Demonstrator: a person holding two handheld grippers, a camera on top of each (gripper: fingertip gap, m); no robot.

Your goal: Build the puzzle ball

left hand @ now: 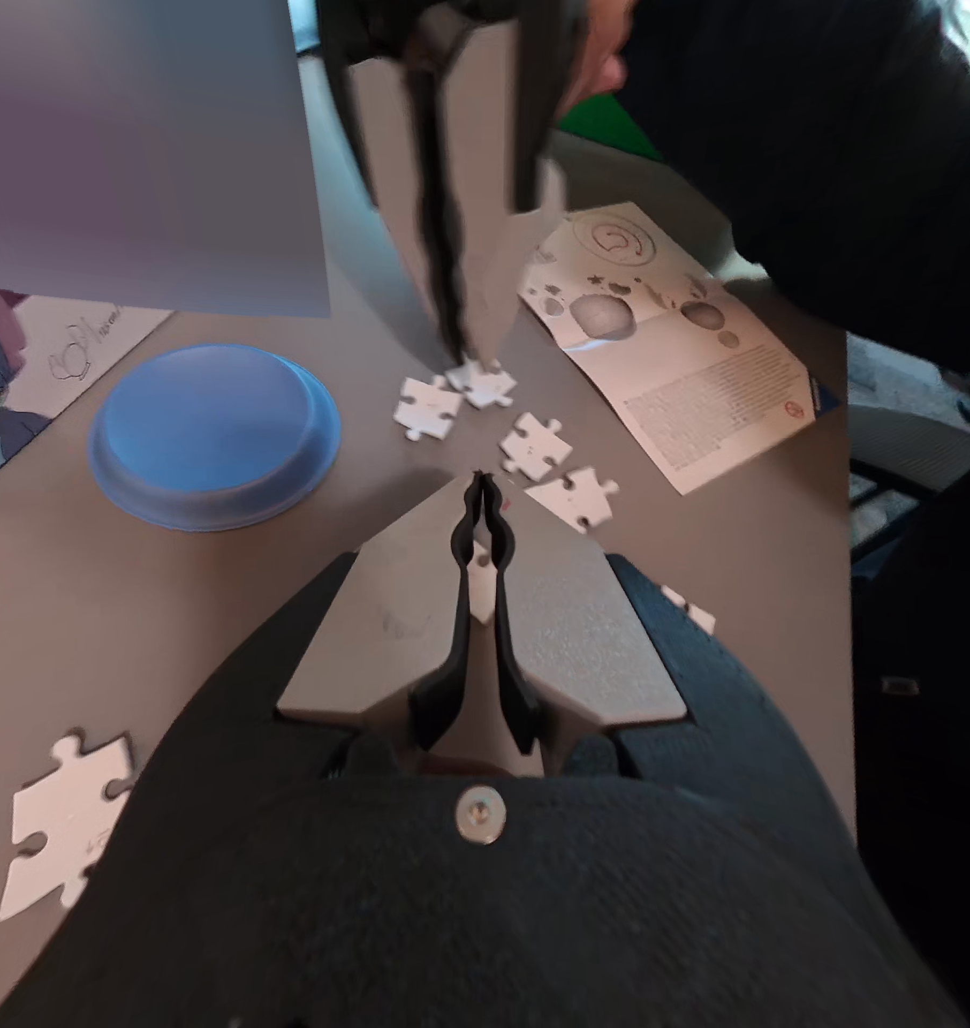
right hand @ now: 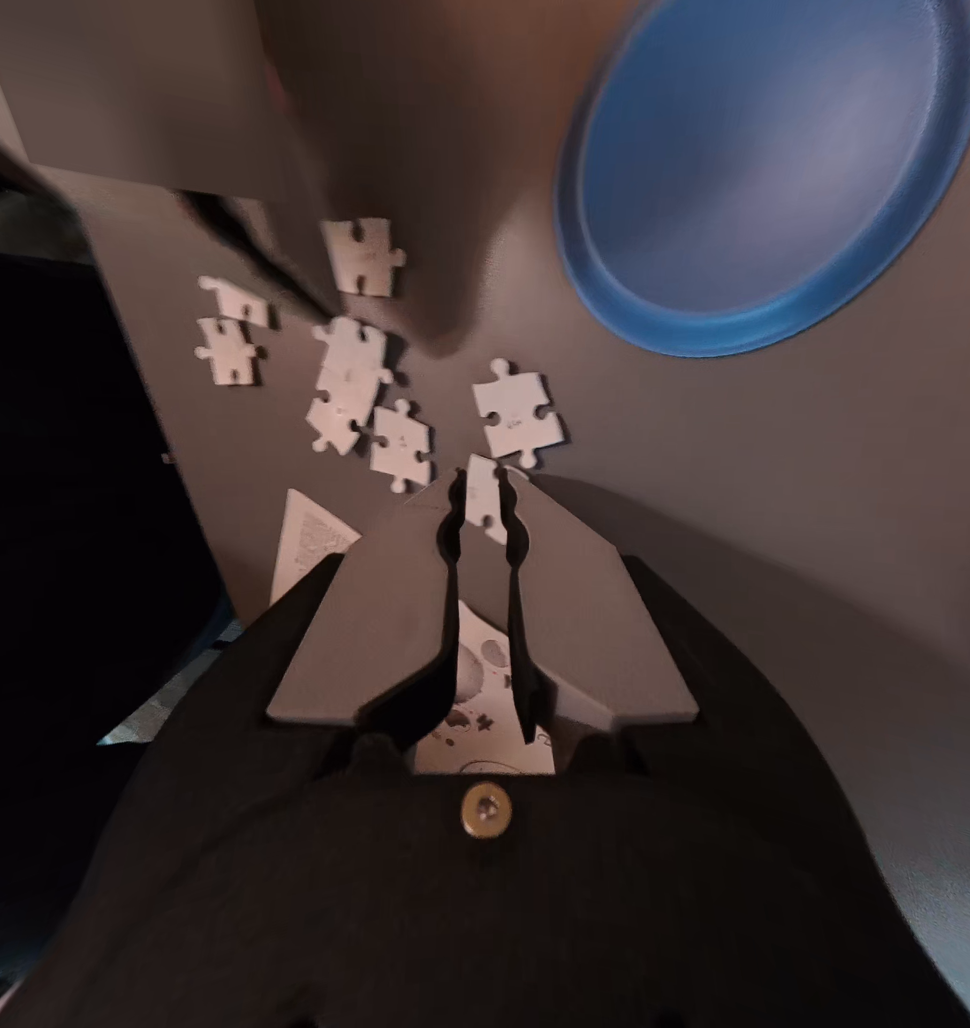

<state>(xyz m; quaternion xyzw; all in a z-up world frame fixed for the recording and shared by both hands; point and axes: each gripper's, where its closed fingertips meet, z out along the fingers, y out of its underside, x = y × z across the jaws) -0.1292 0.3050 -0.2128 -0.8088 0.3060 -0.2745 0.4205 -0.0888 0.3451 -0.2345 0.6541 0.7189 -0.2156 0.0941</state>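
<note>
Two tools busy: right tool (right hand: 481, 473) pinched a piece (right hand: 484, 495), left tool (left hand: 484, 476) sat closed, empty. I'd have lifted slowly, keeping the grip square.

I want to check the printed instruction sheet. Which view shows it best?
The left wrist view: the instruction sheet lies unfolded on the table's far right, almost fully visible. The right wrist view shows only slivers of it behind and between the right gripper's jaws.

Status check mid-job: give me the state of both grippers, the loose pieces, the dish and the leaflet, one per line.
Left gripper: shut, empty, above the table.
Right gripper: jaws slightly apart around a white puzzle piece; grip unclear.
White loose puzzle pieces: lying flat, blank side up, mostly unjoined.
Blue round plastic dish: upside down on the table.
Printed paper leaflet: unfolded, flat.
</note>
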